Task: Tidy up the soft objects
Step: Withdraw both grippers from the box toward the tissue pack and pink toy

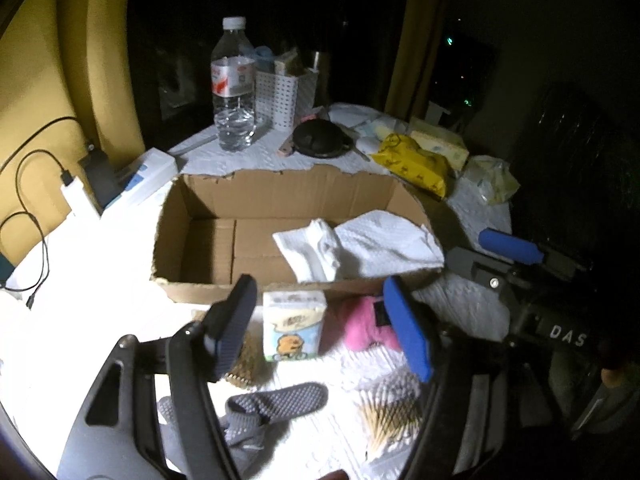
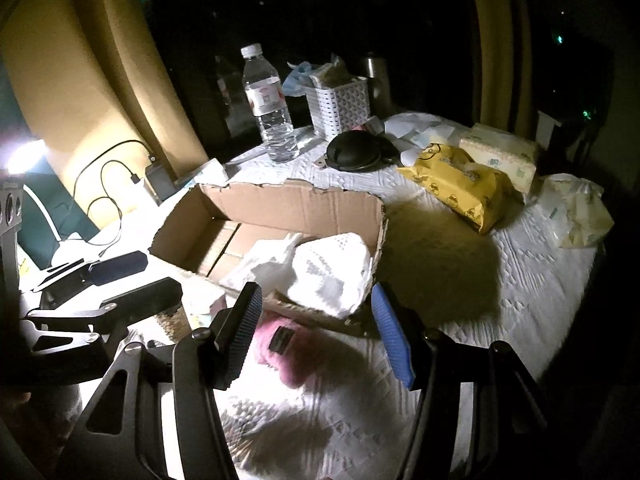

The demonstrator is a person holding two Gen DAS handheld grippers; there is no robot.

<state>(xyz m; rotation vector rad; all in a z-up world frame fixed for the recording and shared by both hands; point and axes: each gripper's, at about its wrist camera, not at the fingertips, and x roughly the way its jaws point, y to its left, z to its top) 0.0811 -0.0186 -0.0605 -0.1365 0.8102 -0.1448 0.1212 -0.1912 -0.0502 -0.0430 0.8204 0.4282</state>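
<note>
An open cardboard box (image 1: 200, 240) (image 2: 304, 204) sits mid-table and holds white cloths (image 1: 360, 244) (image 2: 328, 276). In front of it stand a small tissue pack with a cartoon print (image 1: 294, 326) and a pink plush item (image 1: 366, 326) (image 2: 284, 350). A grey mesh slipper (image 1: 276, 400) lies nearer me. My left gripper (image 1: 320, 328) is open and empty, its jaws standing either side of the tissue pack and just above it. My right gripper (image 2: 320, 336) is open and empty above the pink plush. The right gripper also shows in the left wrist view (image 1: 512, 246).
A water bottle (image 1: 233, 88), white perforated basket (image 1: 278, 96), black round case (image 1: 320, 140), yellow wipes pack (image 1: 416, 162) and tissue box (image 2: 504, 152) stand behind the box. A charger and cables (image 1: 72, 192) lie left. Cotton swabs (image 1: 392, 412) lie front right.
</note>
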